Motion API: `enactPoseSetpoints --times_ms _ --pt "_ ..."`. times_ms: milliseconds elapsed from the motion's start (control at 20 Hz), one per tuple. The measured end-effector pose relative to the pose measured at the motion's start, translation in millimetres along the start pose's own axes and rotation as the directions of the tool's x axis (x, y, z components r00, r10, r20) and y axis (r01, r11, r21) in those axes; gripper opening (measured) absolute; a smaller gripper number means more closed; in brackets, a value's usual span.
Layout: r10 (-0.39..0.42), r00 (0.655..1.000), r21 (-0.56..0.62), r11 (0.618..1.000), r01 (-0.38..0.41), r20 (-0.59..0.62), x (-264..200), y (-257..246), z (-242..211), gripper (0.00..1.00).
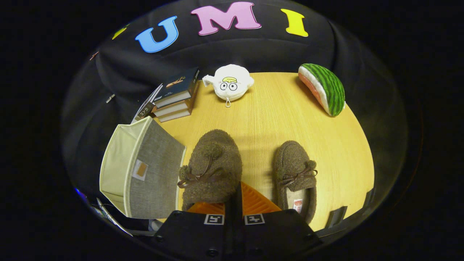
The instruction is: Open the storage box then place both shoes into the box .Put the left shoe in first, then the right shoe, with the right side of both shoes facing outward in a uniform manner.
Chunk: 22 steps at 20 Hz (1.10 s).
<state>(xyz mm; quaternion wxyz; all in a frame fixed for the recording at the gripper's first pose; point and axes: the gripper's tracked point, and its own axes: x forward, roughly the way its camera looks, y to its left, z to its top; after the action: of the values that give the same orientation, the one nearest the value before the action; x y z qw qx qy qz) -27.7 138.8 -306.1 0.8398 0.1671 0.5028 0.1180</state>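
Fuzzy brown shoe (pixel 211 165) (bow-tied) pinched in ridged orange tongs (pixel 233 203), fabric box (pixel 141 170) beside

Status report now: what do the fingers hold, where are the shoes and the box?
Gripper shut on left shoe, lifted. Right shoe on table. Storage box open, left of fingers. Path clear.

Tool (pixel 233 203) pointing forward and down, its two orange ribbed fingers (pixel 255 201) drawn close together, only a narrow gap between them, left finger partly hidden
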Motion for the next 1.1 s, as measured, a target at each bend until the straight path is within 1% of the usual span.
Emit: enactPoseSetpoints --times_ms 50,150,300,400,600,750,950,1100 --pt "-0.004 1.000 -0.020 1.000 0.005 0.011 -13 11 11 0.06" --pt "0.026 1.000 -0.030 0.999 -0.025 0.016 -32 44 28 0.05" --pt "0.101 0.995 0.013 0.995 -0.101 0.006 -51 102 48 0.06" --pt "0.120 0.993 0.020 0.993 -0.120 0.005 -52 136 57 0.05" --pt "0.131 0.989 0.039 0.991 -0.128 -0.069 -35 197 45 0.05" --pt "0.099 0.988 0.025 0.995 -0.097 -0.116 -16 227 31 0.05" --pt "0.095 0.981 0.059 0.995 -0.086 -0.171 9 259 16 0.06" --pt "0.061 0.981 0.060 0.997 -0.051 -0.183 24 266 13 0.06"
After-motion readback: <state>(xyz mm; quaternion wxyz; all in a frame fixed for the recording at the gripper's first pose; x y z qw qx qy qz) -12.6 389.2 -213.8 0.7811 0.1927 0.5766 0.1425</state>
